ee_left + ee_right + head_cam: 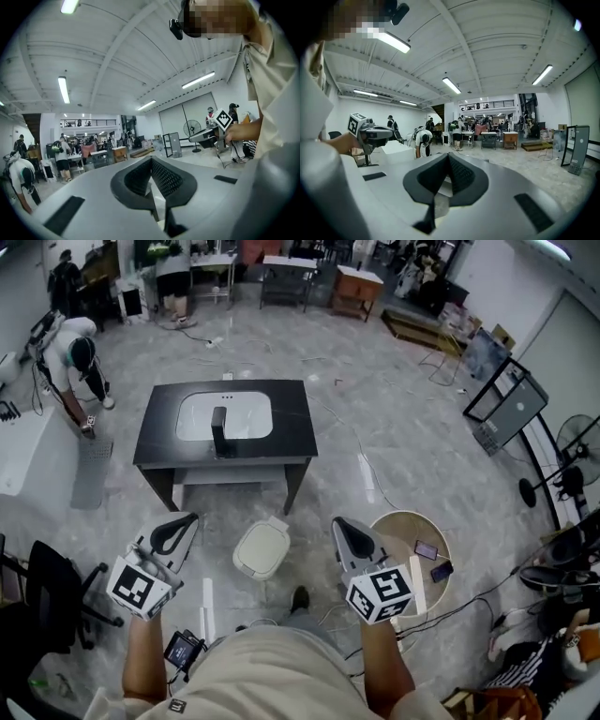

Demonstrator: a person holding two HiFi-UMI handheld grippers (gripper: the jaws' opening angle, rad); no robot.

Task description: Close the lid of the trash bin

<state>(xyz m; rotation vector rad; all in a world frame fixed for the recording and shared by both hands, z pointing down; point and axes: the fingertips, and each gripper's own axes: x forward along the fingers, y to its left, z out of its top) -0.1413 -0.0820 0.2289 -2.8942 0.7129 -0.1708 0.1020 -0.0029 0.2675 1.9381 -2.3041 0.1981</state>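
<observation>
A small cream trash bin (262, 549) stands on the floor just ahead of the person's feet, and its lid looks flat down from above. My left gripper (186, 520) is held up at waist height, left of the bin and well above it, with its jaws together and nothing between them. My right gripper (339, 524) hangs to the right of the bin at the same height, also shut and empty. In the left gripper view the left gripper (151, 161) points level across the hall, as does the right gripper (448, 157) in its own view. Neither gripper view shows the bin.
A black table (291, 442) with a white sink basin (225, 415) stands just beyond the bin. A round beige table (398, 526) carrying two phones is at the right. A black chair (52, 596) stands at the left. A person (73, 357) bends over at the far left.
</observation>
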